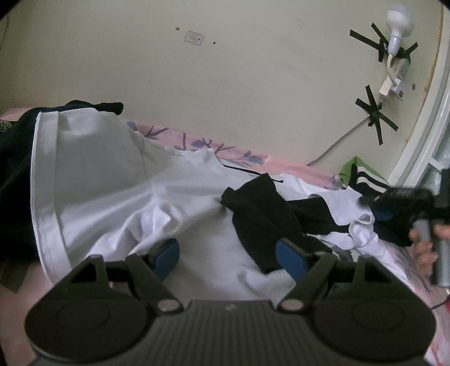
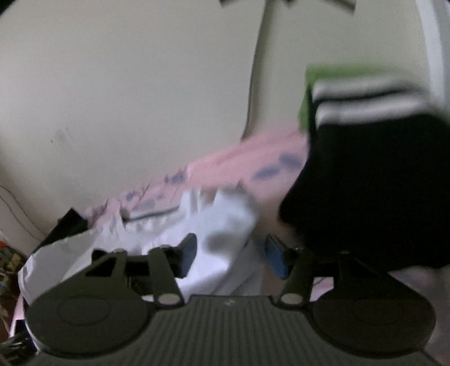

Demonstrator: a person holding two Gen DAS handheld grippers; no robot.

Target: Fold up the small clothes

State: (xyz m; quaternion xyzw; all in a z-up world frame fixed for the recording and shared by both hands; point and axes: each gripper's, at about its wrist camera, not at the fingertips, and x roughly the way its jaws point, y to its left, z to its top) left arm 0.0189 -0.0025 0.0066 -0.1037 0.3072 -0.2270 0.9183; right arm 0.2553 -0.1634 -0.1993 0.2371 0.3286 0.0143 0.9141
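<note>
Bedsheet [image 1: 298, 169] is my landmark: pink, with blue-purple leaf print, spread over the bed and running up against a plain cream wall [image 1: 225, 84].

On the wall above the sheet's far edge: a white bulb lamp [image 1: 398, 22] and its cable held on with black tape crosses [image 1: 375, 116], plus a small clear stick-on hook [image 1: 194, 37]. White window frame [image 1: 422, 135] at the sheet's right end.

Clothes heaped on the sheet: big white garment [image 1: 118, 180] mid-sheet, black piece [image 1: 261, 214] lying on it, a green and striped item [image 1: 357, 176] toward the window end.

My left gripper [image 1: 227, 257] is over the white garment, jaws wide apart, holding nothing; the black piece touches the right pad.

My right gripper [image 2: 230, 257] also has its jaws spread, nothing clamped. White cloth [image 2: 225, 225] sits between and beyond the pads, black fabric [image 2: 365, 191] just right. Right view is motion-blurred, so contact is unclear.
</note>
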